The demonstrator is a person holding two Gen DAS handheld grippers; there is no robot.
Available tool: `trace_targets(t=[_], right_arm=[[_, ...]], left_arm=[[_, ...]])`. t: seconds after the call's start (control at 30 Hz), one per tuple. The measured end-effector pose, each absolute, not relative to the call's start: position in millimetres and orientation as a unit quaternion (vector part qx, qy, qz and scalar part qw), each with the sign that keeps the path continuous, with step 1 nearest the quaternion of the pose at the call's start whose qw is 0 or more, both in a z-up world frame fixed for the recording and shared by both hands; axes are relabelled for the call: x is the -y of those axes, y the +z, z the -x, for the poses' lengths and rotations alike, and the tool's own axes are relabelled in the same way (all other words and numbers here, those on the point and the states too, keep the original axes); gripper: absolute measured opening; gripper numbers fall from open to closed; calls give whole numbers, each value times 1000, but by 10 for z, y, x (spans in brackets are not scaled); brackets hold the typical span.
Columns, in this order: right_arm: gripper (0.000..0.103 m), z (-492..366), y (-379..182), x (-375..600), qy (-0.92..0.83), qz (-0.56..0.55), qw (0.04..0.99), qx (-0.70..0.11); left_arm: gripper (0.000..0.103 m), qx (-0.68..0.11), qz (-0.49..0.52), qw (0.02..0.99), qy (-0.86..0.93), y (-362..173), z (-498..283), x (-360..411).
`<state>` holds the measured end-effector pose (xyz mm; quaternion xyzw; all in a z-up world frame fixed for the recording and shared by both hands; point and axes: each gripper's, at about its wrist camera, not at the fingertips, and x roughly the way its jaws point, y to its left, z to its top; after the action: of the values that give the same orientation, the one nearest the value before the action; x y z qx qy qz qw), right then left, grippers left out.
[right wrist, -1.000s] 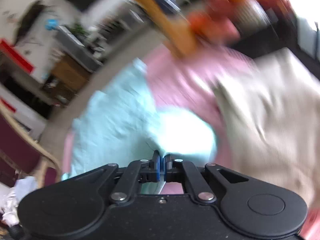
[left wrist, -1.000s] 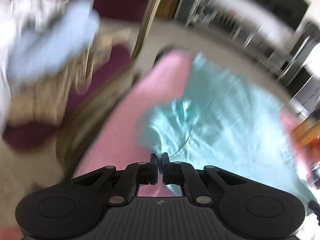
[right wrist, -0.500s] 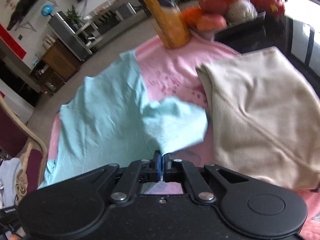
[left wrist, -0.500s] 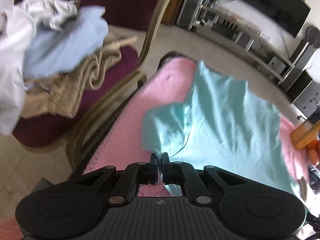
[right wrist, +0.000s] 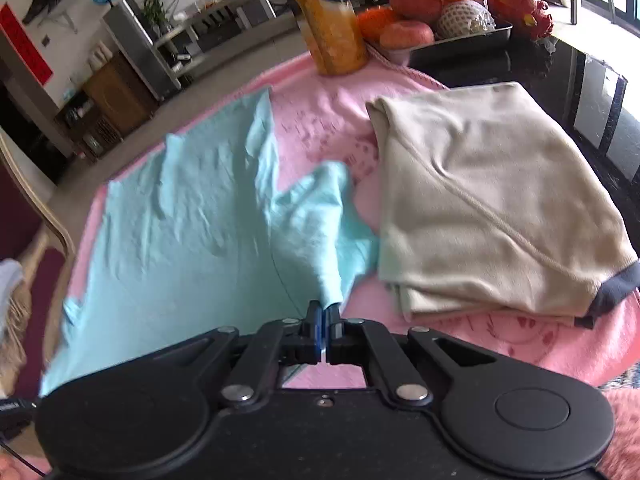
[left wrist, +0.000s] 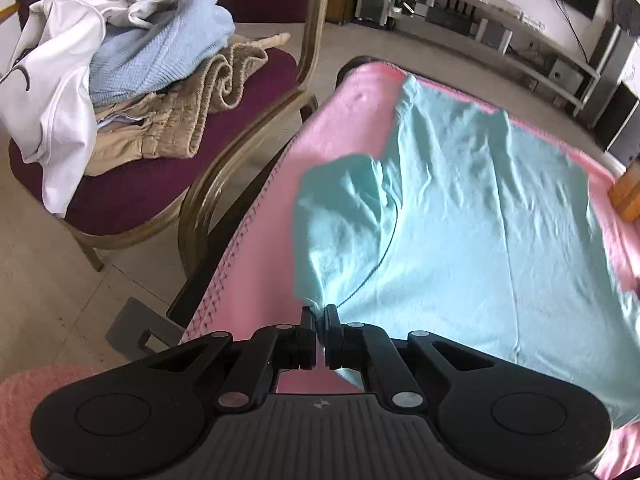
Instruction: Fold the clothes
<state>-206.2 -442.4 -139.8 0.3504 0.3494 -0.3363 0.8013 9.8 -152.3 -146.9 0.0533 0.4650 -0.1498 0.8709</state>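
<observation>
Two grippers, left gripper [left wrist: 319,314] and right gripper [right wrist: 324,312], each pinching the teal shirt [left wrist: 460,220] near the pink blanket's [left wrist: 264,248] front edge, pinched fabric hidden between jaws

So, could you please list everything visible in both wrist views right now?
T-shirt: one, mint green, spread on the blanket, both near corners pinched.
Blanket: one, pink, covering the table.
Folded sweater: one, beige, right of the T-shirt.
Juice bottle: one, orange, far edge.
Fruit tray: one, assorted fruit, beside the bottle.
Chair: one, maroon seat, left of the table.
Clothes pile: white, blue, tan, on the chair.
Left tool: black, shut on the T-shirt.
Right tool: black, shut on the T-shirt.
</observation>
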Motion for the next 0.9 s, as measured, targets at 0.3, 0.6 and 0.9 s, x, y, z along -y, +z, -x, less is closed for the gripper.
trace_targets(t=[0.3, 0.6, 0.9], right_arm=[[36, 2195, -1400, 4387, -343, -331, 806, -352], [36, 2097, -1453, 4004, -173, -336, 851, -365], [36, 1669, -1659, 3388, -122, -143, 882, -431]], left_arm=[[15, -463, -92, 874, -113, -1466, -68, 1428], [29, -466, -141, 827, -281, -1511, 429, 1652], [27, -416, -265, 817, -298, -1884, 644, 2098]])
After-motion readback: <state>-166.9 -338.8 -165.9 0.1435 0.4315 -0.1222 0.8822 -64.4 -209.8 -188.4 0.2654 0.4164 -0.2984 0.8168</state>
